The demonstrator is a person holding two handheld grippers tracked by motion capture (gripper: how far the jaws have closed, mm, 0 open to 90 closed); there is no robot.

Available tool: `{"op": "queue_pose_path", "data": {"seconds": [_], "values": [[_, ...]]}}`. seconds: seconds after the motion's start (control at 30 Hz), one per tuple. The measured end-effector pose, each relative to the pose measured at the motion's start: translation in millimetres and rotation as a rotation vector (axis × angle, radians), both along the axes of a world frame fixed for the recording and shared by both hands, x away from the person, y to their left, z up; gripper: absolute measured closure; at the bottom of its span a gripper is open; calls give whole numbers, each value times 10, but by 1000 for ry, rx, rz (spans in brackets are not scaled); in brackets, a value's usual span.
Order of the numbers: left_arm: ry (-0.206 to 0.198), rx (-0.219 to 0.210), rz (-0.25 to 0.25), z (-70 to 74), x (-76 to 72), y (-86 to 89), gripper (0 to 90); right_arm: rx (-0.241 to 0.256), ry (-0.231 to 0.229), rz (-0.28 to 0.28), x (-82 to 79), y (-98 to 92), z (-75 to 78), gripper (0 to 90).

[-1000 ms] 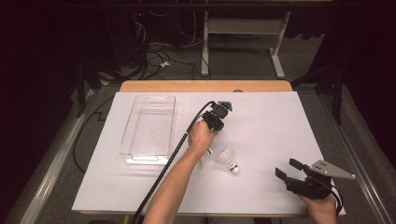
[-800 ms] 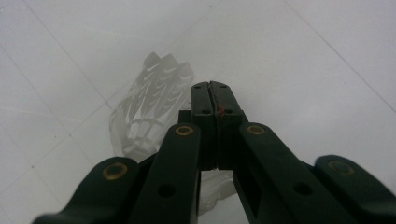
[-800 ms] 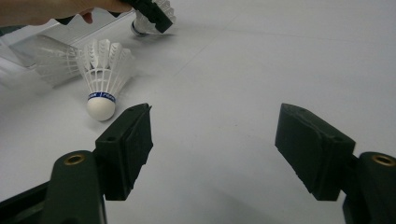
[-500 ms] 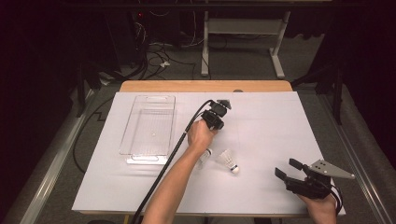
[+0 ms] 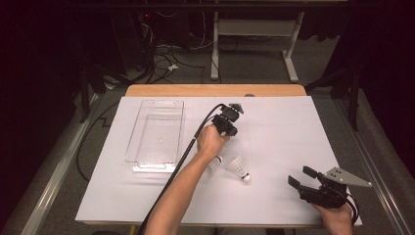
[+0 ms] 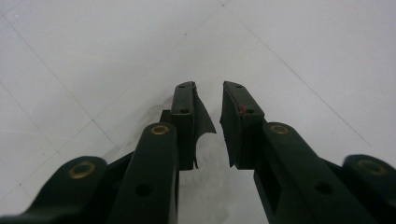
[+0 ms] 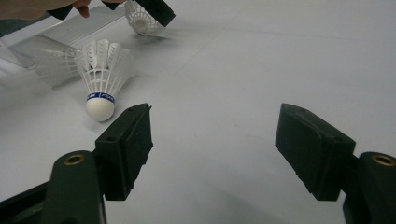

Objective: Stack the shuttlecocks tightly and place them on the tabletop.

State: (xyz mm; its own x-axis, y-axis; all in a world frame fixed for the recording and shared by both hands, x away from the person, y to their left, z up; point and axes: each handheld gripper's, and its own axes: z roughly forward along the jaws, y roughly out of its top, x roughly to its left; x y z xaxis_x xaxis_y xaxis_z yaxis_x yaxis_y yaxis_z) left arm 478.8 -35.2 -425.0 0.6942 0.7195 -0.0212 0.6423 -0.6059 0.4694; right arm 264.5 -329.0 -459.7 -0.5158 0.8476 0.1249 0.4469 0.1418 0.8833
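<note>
While I compare the high view with the frames from a second ago, almost nothing has shifted. The left gripper [image 5: 229,117] hovers over the white tabletop [image 5: 293,127] just to the right of the clear tray [image 5: 155,102], where it was, and the right gripper [image 5: 301,176] rests far to the right of the tray, near the front edge. One shuttlecock [image 5: 239,169] lies on its side to the right of the tray's near corner. A second shuttlecock [image 5: 215,161] lies closer to the tray, partly hidden beside the forearm. Both are outside the tray, which looks empty. I read this as a pause, so no pick has begun.

Through the left gripper view, the left gripper [image 6: 208,88] points down at bare tabletop. Its fingers [image 6: 184,112] stand a narrow gap apart with nothing between them.

Through the right gripper view, the right gripper [image 7: 215,112] has its fingers [image 7: 128,140] spread wide and holds nothing. The nearer shuttlecock [image 7: 100,74] lies ahead, between this gripper and the tray [image 7: 46,51], cork toward me. The second shuttlecock [image 7: 137,18] sits farther back, just off the tray's end. My guess is that the right hand is better placed to take the nearer one.
</note>
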Motion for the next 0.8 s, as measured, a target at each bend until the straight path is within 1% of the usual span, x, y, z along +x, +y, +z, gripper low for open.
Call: {"op": "queue_pose_path", "data": {"seconds": [0.1,0.17,0.47,0.8], "values": [[-2,-9,-3,11,-2,-4,747,-2,1,3,2,4,-1,273],[0,-5,-3,15,5,-6,747,0,0,3,0,1,-1,274],[-6,-32,0,26,13,-2,744,-1,-1,2,1,0,0,274],[-5,-38,-4,29,19,-13,732,-1,0,3,-1,0,0,274]]}}
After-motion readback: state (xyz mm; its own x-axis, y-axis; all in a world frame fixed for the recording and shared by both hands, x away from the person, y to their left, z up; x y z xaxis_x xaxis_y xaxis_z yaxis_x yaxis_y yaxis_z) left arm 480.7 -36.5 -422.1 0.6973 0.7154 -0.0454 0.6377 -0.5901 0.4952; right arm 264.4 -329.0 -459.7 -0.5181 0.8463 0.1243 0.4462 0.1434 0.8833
